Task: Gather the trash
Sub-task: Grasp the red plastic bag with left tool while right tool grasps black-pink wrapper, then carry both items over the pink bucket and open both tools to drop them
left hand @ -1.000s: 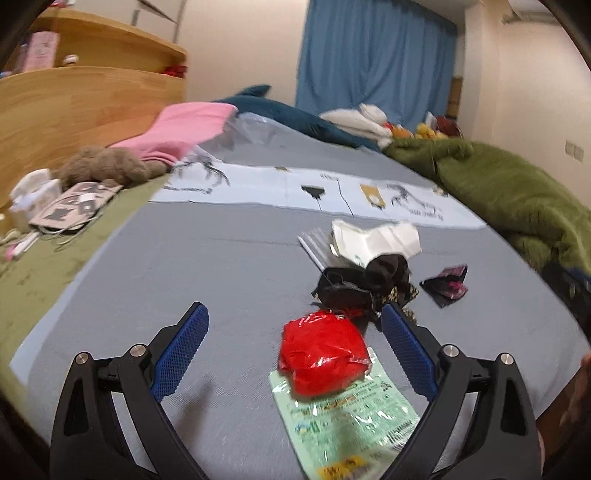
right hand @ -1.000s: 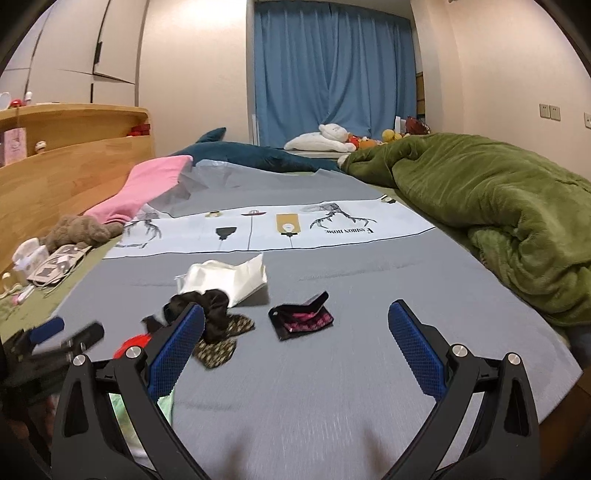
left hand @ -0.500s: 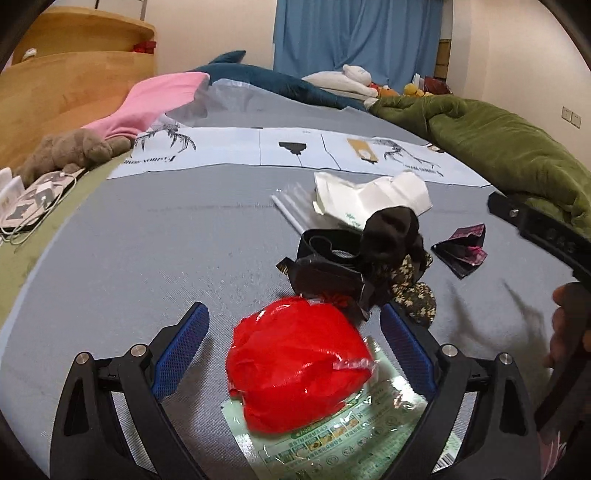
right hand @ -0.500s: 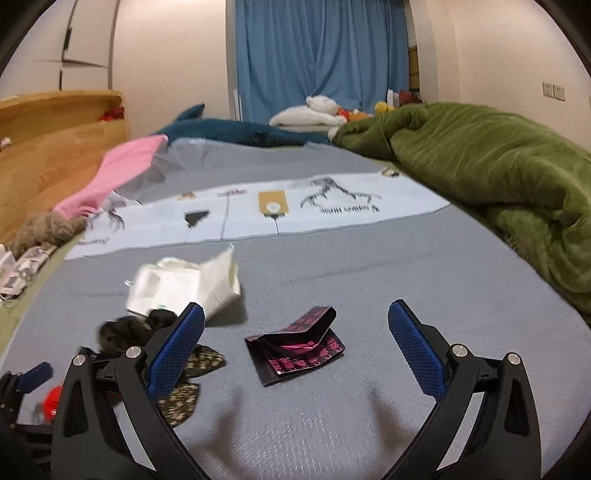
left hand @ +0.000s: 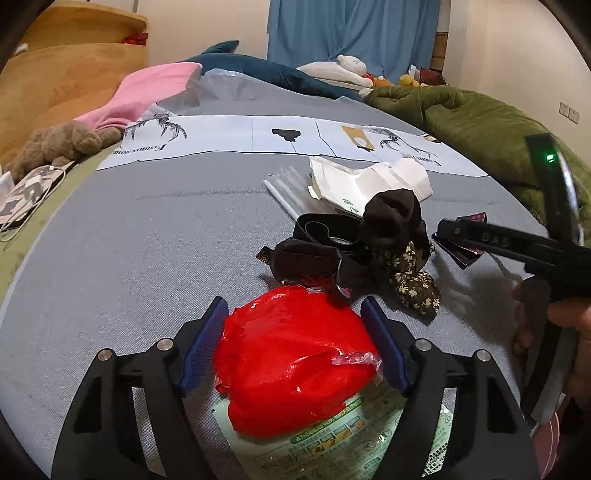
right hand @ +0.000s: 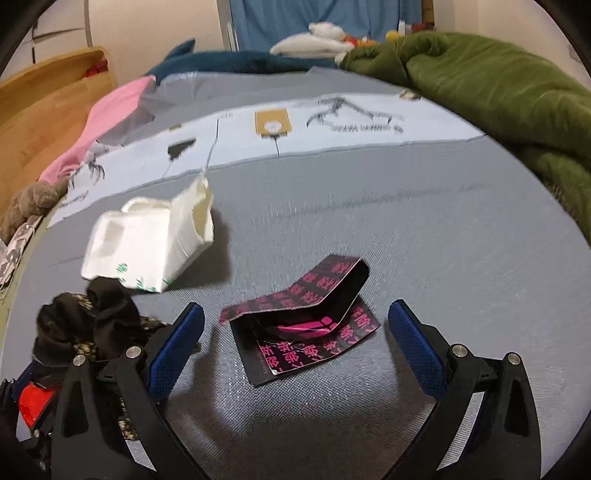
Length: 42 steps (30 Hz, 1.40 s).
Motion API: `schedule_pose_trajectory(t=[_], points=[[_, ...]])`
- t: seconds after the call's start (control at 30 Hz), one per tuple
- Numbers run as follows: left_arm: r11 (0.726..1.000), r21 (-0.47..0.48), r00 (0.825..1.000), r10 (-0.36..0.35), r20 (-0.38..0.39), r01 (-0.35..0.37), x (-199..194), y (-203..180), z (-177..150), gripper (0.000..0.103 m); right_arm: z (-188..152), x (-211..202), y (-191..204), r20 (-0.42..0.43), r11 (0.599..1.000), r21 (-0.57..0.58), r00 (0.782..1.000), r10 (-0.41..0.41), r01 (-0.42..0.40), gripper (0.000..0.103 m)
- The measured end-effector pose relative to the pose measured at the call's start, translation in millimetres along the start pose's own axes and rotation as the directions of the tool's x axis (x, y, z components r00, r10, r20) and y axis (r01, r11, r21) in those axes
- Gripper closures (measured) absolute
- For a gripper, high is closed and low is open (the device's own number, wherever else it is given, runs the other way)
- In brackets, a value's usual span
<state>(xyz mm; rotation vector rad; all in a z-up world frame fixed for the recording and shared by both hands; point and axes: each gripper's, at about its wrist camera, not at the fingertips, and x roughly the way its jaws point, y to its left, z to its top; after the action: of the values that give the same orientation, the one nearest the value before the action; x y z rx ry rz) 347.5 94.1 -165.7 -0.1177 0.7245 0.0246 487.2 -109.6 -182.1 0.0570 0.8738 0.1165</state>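
Hard to read: my right wrist view is smeared with motion blur, so the print on the black-and-pink wrapper (right hand: pixel 306 317) is only partly legible. The green-printed packet (left hand: pixel 332 443) runs off the bottom edge of the left view, half covered by the red plastic bag (left hand: pixel 291 354). A hand (left hand: pixel 565 325) shows only at the right edge, cut off.

Surface: a grey bedsheet (left hand: pixel 147 258) with a pale printed band across it. Beyond lie a green quilt (right hand: pixel 498 85), a pink cloth (left hand: pixel 147 92), a brown plush toy (left hand: pixel 55 144) and a blue curtain (left hand: pixel 351 29). Mid-sheet, dark clothing (left hand: pixel 369 243) sits heaped against a crumpled white paper bag (right hand: pixel 147 243).

Pose: both tools tilt down toward the sheet. My left gripper (left hand: pixel 295 347) has just been closing, its blue pads at the red bag's flanks; I cannot tell whether they press on it. My right gripper (right hand: pixel 295 347) stands wide apart, straddling the wrapper without touching it.
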Motion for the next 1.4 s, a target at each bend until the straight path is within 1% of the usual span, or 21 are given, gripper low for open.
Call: schedule_pose_trajectory(t=[0.03,0.07,0.1,0.13,0.17,0.27,0.33,0.5,0.63,0.77,0.87,1.0,1.13,1.27,1.4], points=[[1.0,0.001,1.0,0.001,0.003,-0.001,-0.3,-0.3,-0.1,0.031,-0.1,2.9,-0.2,-0.013,1.0,0.001,1.0,-0.002,0.002,0.007],[1.0,0.003,1.0,0.001,0.004,-0.001,0.0,-1.1,0.1,0.031,-0.3,5.3,-0.5,-0.024,1.0,0.003,1.0,0.002,-0.002,0.015],[1.0,0.004,1.0,0.001,0.005,-0.001,0.1,-1.5,0.2,0.031,-1.0,5.8,-1.0,-0.026,1.0,0.006,1.0,0.012,-0.012,0.02],[1.0,0.005,1.0,0.0,0.005,0.0,-0.1,-1.7,0.1,0.031,-1.4,4.5,-1.8,-0.019,1.0,0.01,1.0,0.023,-0.023,0.03],[1.0,0.005,1.0,0.0,0.006,0.0,-0.2,-1.9,0.0,0.031,-1.5,3.2,-2.7,-0.011,0.999,0.015,0.999,0.035,-0.035,0.036],[1.0,-0.001,1.0,-0.001,0.008,0.001,-0.5,-0.7,0.9,0.031,-2.3,0.4,-7.0,0.009,0.997,0.031,0.997,0.073,-0.073,0.037],[1.0,-0.009,1.0,0.0,0.015,0.0,-2.0,0.7,1.5,0.031,-2.3,-1.9,-9.7,0.023,0.996,0.044,0.996,0.081,-0.082,0.038],[1.0,-0.027,0.999,0.006,0.046,-0.005,-9.1,2.2,3.0,0.031,-2.1,-9.4,-12.7,0.064,0.995,0.058,0.995,0.078,-0.082,0.038],[0.999,-0.036,0.998,0.017,0.067,-0.015,-12.1,3.2,4.8,0.031,-2.4,-19.2,-12.0,0.113,0.996,0.051,0.991,0.065,-0.072,0.038],[0.999,-0.042,0.995,0.027,0.092,-0.023,-18.2,4.5,7.9,0.031,-2.6,-37.8,-7.6,0.201,0.999,0.028,0.979,0.036,-0.042,0.038],[0.999,-0.05,0.993,0.025,0.113,-0.02,-25.5,6.3,11.7,0.031,-1.4,-51.1,-3.7,0.247,1.0,0.001,0.969,0.027,-0.028,0.038],[0.998,-0.063,0.99,0.027,0.137,-0.019,-35.7,10.6,16.4,0.031,-2.5,-66.5,0.9,0.277,0.999,-0.042,0.961,0.017,-0.006,0.038],[0.998,-0.068,0.988,0.026,0.153,-0.015,-45.9,10.4,18.4,0.031,-3.9,-85.6,-0.9,0.295,0.999,-0.046,0.955,0.025,-0.013,0.038],[0.999,-0.053,0.985,0.023,0.169,-0.014,-59.7,5.3,19.5,0.031,-9.2,-111.2,-1.9,0.32,0.999,-0.052,0.947,0.025,-0.008,0.038],[1.0,-0.026,0.984,0.004,0.178,0.0,-76.9,-6.0,19.7,0.032,-18.6,-141.8,-5.1,0.342,0.998,-0.056,0.939,0.028,-0.009,0.038]])
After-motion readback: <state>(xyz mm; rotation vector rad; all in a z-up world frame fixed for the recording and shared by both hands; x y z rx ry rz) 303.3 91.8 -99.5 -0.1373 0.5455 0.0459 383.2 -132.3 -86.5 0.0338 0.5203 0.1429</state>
